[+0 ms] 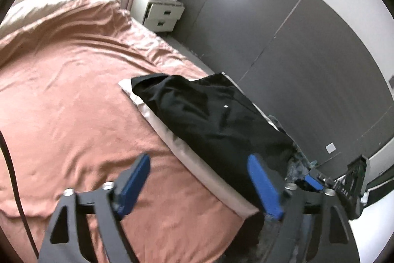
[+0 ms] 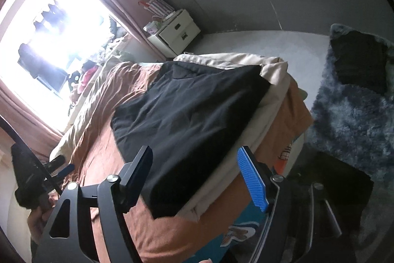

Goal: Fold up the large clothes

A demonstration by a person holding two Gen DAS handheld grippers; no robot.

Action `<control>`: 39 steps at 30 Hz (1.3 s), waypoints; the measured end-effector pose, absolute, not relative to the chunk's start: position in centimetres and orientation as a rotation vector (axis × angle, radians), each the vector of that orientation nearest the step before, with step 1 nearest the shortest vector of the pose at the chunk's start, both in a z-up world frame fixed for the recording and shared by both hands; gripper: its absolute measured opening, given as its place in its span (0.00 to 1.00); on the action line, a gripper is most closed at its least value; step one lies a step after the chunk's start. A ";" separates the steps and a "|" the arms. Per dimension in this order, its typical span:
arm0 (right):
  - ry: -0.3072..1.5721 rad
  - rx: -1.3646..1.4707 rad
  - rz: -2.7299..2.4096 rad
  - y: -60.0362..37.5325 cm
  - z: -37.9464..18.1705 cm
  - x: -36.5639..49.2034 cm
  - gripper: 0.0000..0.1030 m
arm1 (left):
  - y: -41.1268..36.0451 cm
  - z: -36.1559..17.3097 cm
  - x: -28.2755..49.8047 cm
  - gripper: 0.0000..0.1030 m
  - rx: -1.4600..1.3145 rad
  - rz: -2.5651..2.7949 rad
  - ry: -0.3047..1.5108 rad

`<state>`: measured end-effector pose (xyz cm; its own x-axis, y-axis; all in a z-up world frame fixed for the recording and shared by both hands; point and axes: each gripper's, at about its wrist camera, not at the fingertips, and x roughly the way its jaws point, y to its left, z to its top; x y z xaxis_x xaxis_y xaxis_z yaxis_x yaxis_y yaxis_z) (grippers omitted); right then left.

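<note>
Both my tongs are empty. The left tongs (image 1: pixel 199 179) stand wide apart above the bed (image 1: pixel 73 90), with nothing between the blue pads, and the right tongs (image 2: pixel 197 176) are spread as well, clear of the cloth below them.

The black garment (image 2: pixel 192 120) lies on the near corner of the bed, on top of a cream layer of bedding (image 2: pixel 231 61) that shows around its edges, which in turn lies on the rust-coloured bedspread (image 1: pixel 61 102). From the right wrist view the garment looks like a compact, roughly four-sided bundle with fairly straight edges and a few shallow creases across the top. From the left wrist view it reads longer and lumpier, with a ridge running along it, so I cannot say its layers are perfectly squared.

My reading is that this piece is mostly folded: it is gathered into one flat stack, no sleeve or leg trails loose that I can make out, and I have let go of it. What may remain is a last fold to shorten it, or some smoothing of the ridge and corners.

On the floor beside the bed there is a shaggy blue-grey rug (image 2: pixel 352 115) with another dark piece of clothing (image 2: pixel 359 63) lying on it. Whether that is waiting to be folded or already done I cannot tell; it looks flat and squarish. A white bedside cabinet (image 1: pixel 160 12) stands further off against the grey wall.
</note>
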<state>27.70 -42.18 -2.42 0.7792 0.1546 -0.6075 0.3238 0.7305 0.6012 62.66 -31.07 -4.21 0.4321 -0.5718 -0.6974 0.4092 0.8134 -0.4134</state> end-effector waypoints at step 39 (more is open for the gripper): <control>0.561 0.394 0.003 -26.6 7.8 2.6 1.00 | -11.1 5.5 21.1 1.00 -0.175 -0.317 0.511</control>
